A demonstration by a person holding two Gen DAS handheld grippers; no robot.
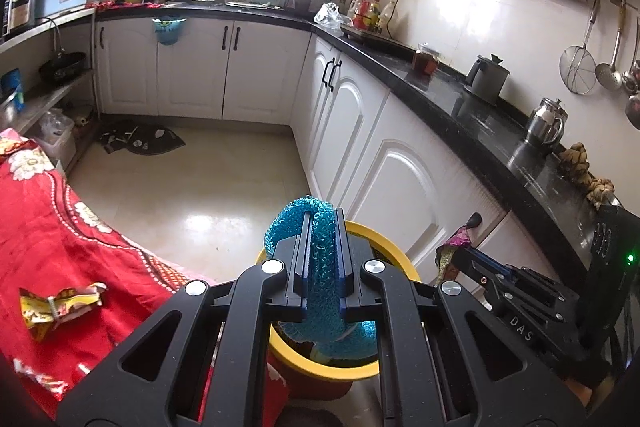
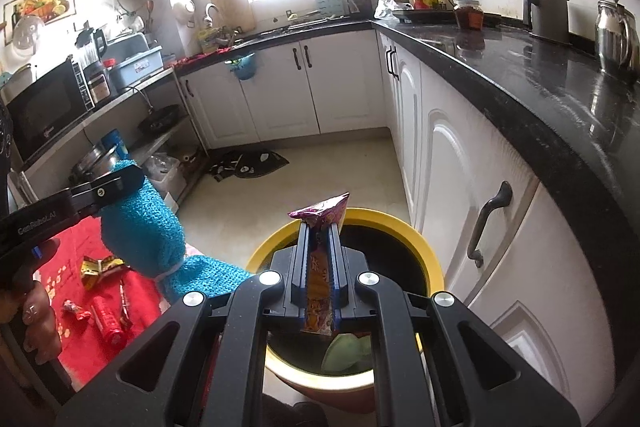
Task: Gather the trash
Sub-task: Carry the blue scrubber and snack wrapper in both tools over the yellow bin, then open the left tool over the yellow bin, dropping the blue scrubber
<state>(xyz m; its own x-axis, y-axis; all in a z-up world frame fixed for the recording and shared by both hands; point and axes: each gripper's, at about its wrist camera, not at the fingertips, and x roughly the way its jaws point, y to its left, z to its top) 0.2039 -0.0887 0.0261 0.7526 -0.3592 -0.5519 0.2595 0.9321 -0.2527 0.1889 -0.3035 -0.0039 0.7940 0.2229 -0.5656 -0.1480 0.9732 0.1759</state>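
Observation:
My left gripper (image 1: 320, 217) is shut on a blue knitted cloth (image 1: 322, 247) and holds it over the yellow-rimmed bin (image 1: 394, 255). The cloth also shows in the right wrist view (image 2: 148, 239), hanging from the left gripper (image 2: 128, 173). My right gripper (image 2: 320, 223) is shut on a purple snack wrapper (image 2: 320, 267) above the same bin (image 2: 264, 247). Something green (image 2: 348, 351) lies inside the bin. A yellow wrapper (image 1: 56, 307) lies on the red cloth-covered table (image 1: 60, 227); in the right wrist view it (image 2: 100, 267) lies beside more red wrappers (image 2: 106, 323).
White cabinets (image 2: 460, 167) under a black countertop (image 2: 540, 75) run along the right, close to the bin. Kettles (image 2: 548, 15) and a jar (image 2: 468, 13) stand on the counter. A shelf rack with a microwave (image 2: 44, 107) is at the left. A dark mat (image 1: 140, 139) lies on the floor.

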